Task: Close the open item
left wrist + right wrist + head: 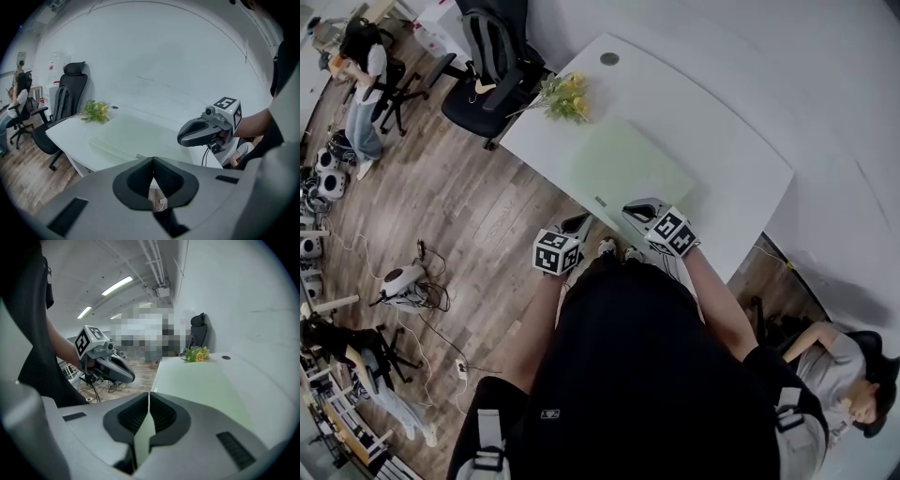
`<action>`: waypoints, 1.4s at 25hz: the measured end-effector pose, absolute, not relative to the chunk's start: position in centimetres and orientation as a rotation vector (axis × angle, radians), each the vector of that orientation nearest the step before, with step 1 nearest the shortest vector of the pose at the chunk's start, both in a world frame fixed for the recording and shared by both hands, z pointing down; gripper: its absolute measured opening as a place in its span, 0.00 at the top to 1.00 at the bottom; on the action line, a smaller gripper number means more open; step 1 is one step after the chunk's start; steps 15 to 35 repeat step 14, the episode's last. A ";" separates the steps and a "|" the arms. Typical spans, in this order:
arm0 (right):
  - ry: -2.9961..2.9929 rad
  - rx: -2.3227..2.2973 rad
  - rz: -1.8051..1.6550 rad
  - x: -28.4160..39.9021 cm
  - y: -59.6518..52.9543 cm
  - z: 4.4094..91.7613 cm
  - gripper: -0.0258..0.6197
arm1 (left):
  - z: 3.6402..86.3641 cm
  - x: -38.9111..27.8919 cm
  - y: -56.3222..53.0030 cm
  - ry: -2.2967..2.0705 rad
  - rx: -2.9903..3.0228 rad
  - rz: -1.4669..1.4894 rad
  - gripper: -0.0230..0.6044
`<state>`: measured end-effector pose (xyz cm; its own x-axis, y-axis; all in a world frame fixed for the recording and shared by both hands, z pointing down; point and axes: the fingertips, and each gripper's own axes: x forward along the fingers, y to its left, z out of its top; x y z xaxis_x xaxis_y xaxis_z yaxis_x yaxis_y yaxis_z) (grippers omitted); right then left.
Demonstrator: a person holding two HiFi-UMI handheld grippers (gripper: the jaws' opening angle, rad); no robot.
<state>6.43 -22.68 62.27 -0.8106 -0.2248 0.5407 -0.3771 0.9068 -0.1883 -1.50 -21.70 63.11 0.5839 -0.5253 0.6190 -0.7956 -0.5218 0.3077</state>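
The wood floor (487, 216) fills the left side of the head view. A big white worktop (722, 141) stands on the right, by a white wall. A flat, pale green mat (628, 169) lies on the middle of the worktop and reaches its near edge. It lies flat, and I cannot tell if it is the open thing to close. A black chair (492, 66) stands at the far left end of the worktop. The left gripper (579, 225) is just off the near edge, over the floor. Its jaws are closed, tips touching, with nothing in them. The right gripper (639, 210) is over the near edge, just beside the mat, jaws closed and empty too. Yellow flowers (565, 97) lie at the far left of the worktop. A small round hole (609, 58) sits at the far edge
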 end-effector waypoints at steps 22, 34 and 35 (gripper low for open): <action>-2.570 0.517 0.463 9.9 -22.8 62.7 0.95 | 62.4 1.2 -21.2 -1.086 2.262 0.630 0.95; -2.570 0.517 0.463 9.9 -22.8 62.7 0.95 | 62.4 1.2 -21.2 -1.086 2.262 0.630 0.95; -2.570 0.517 0.463 9.9 -22.8 62.7 0.95 | 62.4 1.2 -21.2 -1.086 2.262 0.630 0.95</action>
